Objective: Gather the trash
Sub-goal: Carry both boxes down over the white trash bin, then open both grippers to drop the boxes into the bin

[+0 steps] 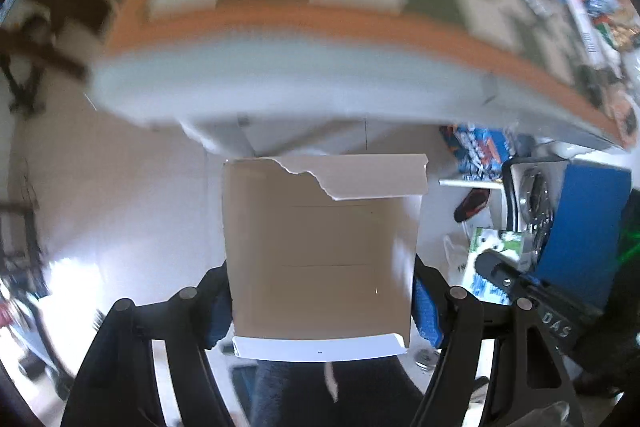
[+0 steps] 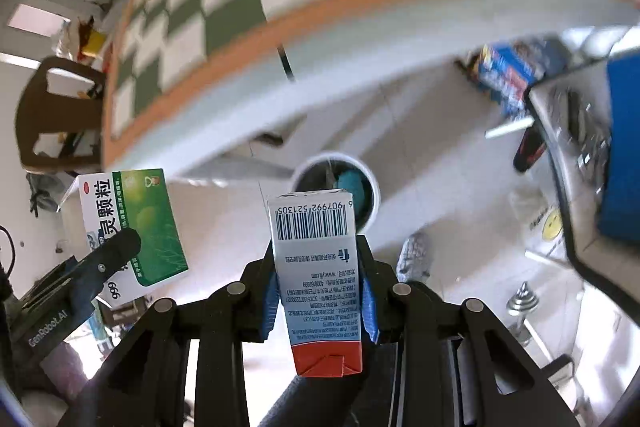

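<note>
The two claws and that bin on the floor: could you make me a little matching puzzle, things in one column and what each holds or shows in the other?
Things:
1. Left claw
2. Right claw
3. White round bin
4. Table edge

States:
A. orange band
B. grips a blue-and-white carton with a barcode and red end
C. something teal inside
D. grips a green-and-white medicine box, opened, with a torn flap

Pairs: 1-D, 2-B, 3-C, 4-A

Between left tongs [image 1: 322,301]: torn box [image 1: 320,251], below counter [image 1: 280,83] edge. Between right tongs [image 2: 320,301]: carton [image 2: 316,275], before bin [image 2: 336,187] on floor [image 2: 440,155], under counter.
</note>
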Tool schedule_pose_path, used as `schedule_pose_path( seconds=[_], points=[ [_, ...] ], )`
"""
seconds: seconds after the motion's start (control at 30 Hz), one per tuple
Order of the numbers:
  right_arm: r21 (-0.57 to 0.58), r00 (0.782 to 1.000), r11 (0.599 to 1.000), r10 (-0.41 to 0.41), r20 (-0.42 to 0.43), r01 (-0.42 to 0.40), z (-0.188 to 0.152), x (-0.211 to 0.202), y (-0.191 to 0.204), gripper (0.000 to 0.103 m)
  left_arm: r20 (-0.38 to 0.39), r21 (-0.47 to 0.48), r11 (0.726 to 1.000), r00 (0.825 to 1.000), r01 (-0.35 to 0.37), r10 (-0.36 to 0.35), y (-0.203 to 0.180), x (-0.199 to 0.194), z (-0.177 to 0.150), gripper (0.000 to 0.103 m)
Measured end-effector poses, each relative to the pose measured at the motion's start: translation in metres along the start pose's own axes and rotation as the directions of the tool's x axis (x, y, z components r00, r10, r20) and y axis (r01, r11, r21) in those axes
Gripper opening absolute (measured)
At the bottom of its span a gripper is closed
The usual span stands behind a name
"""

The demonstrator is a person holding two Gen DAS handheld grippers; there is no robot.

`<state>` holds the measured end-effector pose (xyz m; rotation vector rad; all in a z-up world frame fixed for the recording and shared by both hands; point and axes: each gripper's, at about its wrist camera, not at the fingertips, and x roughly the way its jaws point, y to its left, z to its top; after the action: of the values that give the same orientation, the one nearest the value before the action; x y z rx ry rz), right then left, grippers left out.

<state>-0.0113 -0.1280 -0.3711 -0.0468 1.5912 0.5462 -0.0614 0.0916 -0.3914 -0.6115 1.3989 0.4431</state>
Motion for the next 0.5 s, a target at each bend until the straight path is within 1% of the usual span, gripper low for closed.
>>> schedule_pose_path(
  seconds=[0.07, 0.13, 0.2, 0.23, 0.3, 0.33, 0.4, 0.43, 0.47, 0.5],
  points=[
    [0.017, 0.999, 1.0, 0.006, -0.036, -0.005, -0.002, 0.038, -0.01, 0.035, -0.032, -0.035, 0.999, 0.999, 0.013, -0.014, 0.01, 0.043, 0.002, 0.07],
    [0.03, 0.998, 1.0, 0.01, -0.059, -0.008, -0.001, 0.078, -0.022, 0.035, -0.071, -0.057, 0.998, 0.997, 0.01, -0.014, 0.018, 0.088, 0.005, 0.07],
    [0.057, 0.996, 0.998, 0.027, -0.082, -0.022, 0.001, 0.123, -0.036, 0.035, -0.105, -0.085, 0.996, 0.993, 0.036, -0.045, 0.026, 0.133, 0.009, 0.07],
    [0.072, 0.995, 0.997, 0.034, -0.094, -0.028, 0.004, 0.152, -0.044, 0.035, -0.122, -0.099, 0.994, 0.99, 0.055, -0.067, 0.03, 0.16, 0.012, 0.072],
    [0.084, 0.992, 0.996, 0.048, -0.118, -0.038, 0.01, 0.196, -0.055, 0.035, -0.141, -0.118, 0.991, 0.987, 0.062, -0.079, 0.038, 0.196, 0.013, 0.073],
    [0.089, 0.99, 0.995, 0.055, -0.129, -0.043, 0.013, 0.219, -0.06, 0.035, -0.156, -0.131, 0.989, 0.984, 0.066, -0.087, 0.043, 0.221, 0.015, 0.074],
    [0.099, 0.986, 0.993, 0.071, -0.153, -0.056, 0.019, 0.259, -0.069, 0.035, -0.174, -0.146, 0.987, 0.98, 0.068, -0.093, 0.05, 0.254, 0.018, 0.075],
    [0.105, 0.984, 0.993, 0.076, -0.16, -0.06, 0.021, 0.274, -0.074, 0.036, -0.177, -0.154, 0.986, 0.98, 0.066, -0.093, 0.054, 0.269, 0.019, 0.077],
    [0.109, 0.983, 0.992, 0.084, -0.166, -0.066, 0.023, 0.294, -0.078, 0.036, -0.176, -0.154, 0.987, 0.981, 0.052, -0.079, 0.057, 0.278, 0.019, 0.081],
    [0.105, 0.98, 0.992, 0.091, -0.177, -0.073, 0.025, 0.312, -0.08, 0.036, -0.178, -0.148, 0.989, 0.983, 0.024, -0.05, 0.059, 0.283, 0.019, 0.086]
  ],
)
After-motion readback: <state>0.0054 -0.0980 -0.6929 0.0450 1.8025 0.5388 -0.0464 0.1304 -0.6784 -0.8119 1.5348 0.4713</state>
